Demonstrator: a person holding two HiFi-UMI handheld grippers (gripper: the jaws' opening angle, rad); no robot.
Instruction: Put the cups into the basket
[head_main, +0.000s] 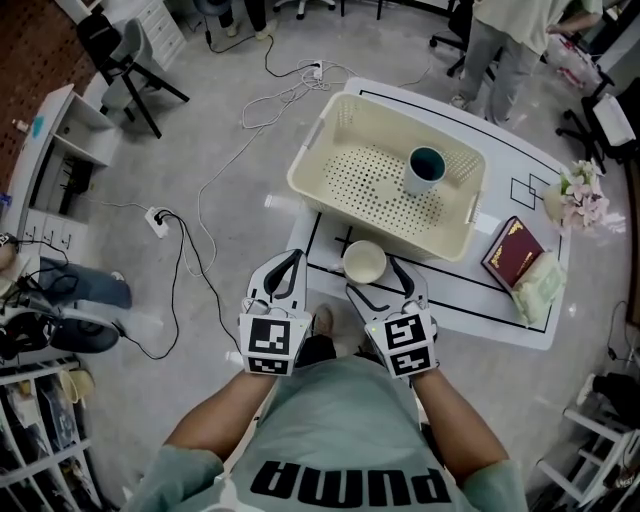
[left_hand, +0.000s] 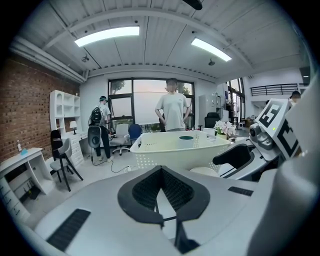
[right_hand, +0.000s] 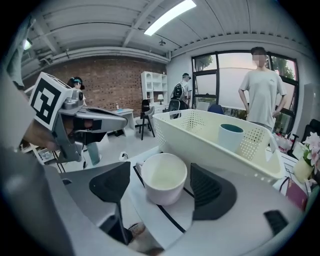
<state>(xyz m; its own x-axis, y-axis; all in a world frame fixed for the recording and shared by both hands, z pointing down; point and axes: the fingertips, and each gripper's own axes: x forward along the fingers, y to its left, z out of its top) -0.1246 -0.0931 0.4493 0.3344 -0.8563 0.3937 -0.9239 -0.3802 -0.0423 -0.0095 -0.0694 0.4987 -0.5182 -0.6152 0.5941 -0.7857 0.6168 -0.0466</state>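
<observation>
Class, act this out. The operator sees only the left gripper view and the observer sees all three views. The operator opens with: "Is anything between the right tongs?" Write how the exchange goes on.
Observer: Yes. A white cup stands upright between the right tongs. The jaws are apart, with a gap on each side of the cup.
Operator: How many cups are in the basket?
Observer: Only one. A teal cup stands upright near the far right of the basket.
Operator: What lies to the right of the basket?
Observer: A red book and a green packet lie on the table.
</observation>
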